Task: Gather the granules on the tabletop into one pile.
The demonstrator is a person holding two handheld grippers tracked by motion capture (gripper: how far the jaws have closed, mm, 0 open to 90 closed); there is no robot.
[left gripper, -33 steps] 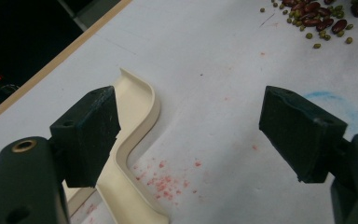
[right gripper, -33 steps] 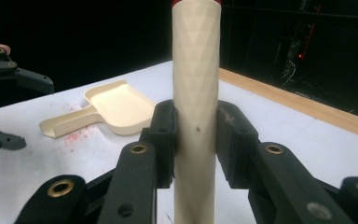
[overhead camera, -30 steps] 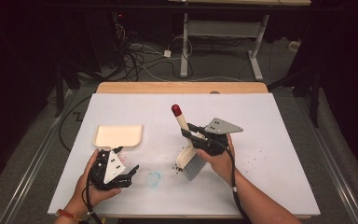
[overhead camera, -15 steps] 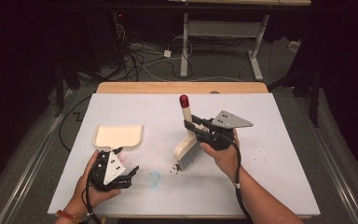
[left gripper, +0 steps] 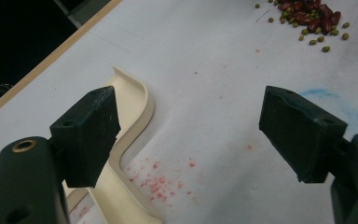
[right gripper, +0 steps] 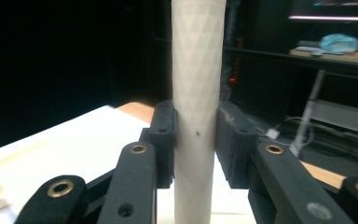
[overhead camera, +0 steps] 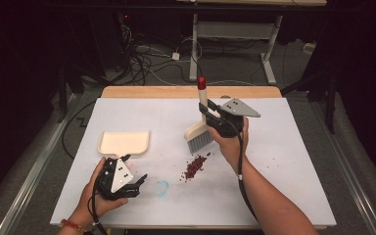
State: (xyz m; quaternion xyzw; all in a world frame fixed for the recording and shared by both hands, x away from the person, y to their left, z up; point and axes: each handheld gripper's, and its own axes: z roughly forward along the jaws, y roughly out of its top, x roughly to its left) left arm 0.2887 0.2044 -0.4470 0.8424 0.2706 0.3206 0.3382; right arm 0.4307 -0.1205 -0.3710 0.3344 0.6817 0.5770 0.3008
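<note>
The brush (overhead camera: 200,128) stood nearly upright over the middle of the white table (overhead camera: 284,161), its grey bristles pointing down and hanging clear of the surface, its cream handle rising to a red tip. The right gripper (overhead camera: 209,117) had the handle clamped between its two black pads (right gripper: 165,140); in the right gripper view the pale, faintly patterned shaft (right gripper: 195,93) ran straight up between them, pressed on both sides (no gap showed at either pad). The person's right hand (overhead camera: 232,142) wrapped the gripper's body from behind, with the grey three-cornered plate sitting on top.

Just below and toward the near edge from the bristles lay a small heap of beans (overhead camera: 193,167), dark red ones mixed with little green ones, as the left gripper view showed (left gripper: 312,18). A few stray beans lay scattered around the heap.

Near the heap, a faint blue ring mark (overhead camera: 161,187) stained the table cover, and reddish specks (left gripper: 158,184) dotted the sheet beside the dustpan.

The cream dustpan (overhead camera: 125,143) lay flat on the table's left side, well apart from the beans. The left gripper (overhead camera: 136,185) rested low near the front edge, just beside the pan's handle end, held in the person's left hand (overhead camera: 95,196). Its jaws stood wide apart with nothing between them; one pad (left gripper: 91,133) hung above the pan's curved rim (left gripper: 137,100) (whether it touched, I could not tell).
</note>
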